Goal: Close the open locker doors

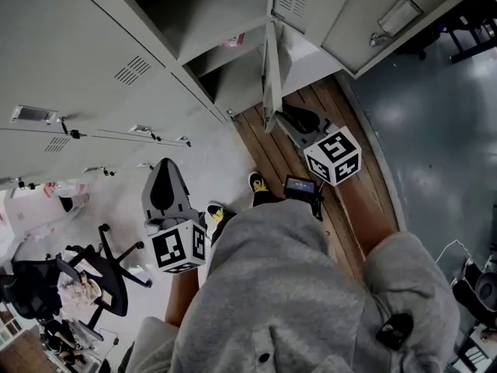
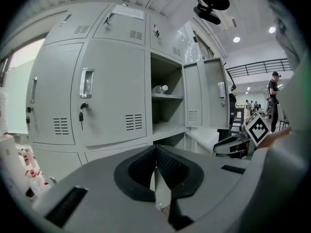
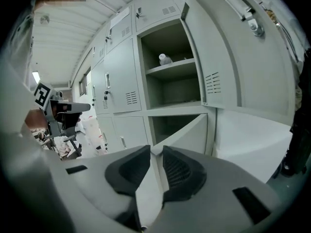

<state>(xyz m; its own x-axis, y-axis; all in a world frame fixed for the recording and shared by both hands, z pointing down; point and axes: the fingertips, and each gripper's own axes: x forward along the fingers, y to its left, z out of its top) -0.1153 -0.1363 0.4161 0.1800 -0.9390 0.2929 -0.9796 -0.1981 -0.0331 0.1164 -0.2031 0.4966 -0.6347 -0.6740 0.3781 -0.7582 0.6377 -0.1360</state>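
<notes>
I see a wooden floor strip (image 1: 260,150) beside glossy grey floor (image 1: 435,123), a black chair (image 1: 105,280) at left, and ceiling lights (image 2: 236,39) lit.

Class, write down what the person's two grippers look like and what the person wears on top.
The left gripper and the right gripper both have pale grey plastic bodies with black ribbed pads. Each carries a white cube printed with black square markers: the left cube and the right cube. The person wears a grey sweatshirt.
</notes>
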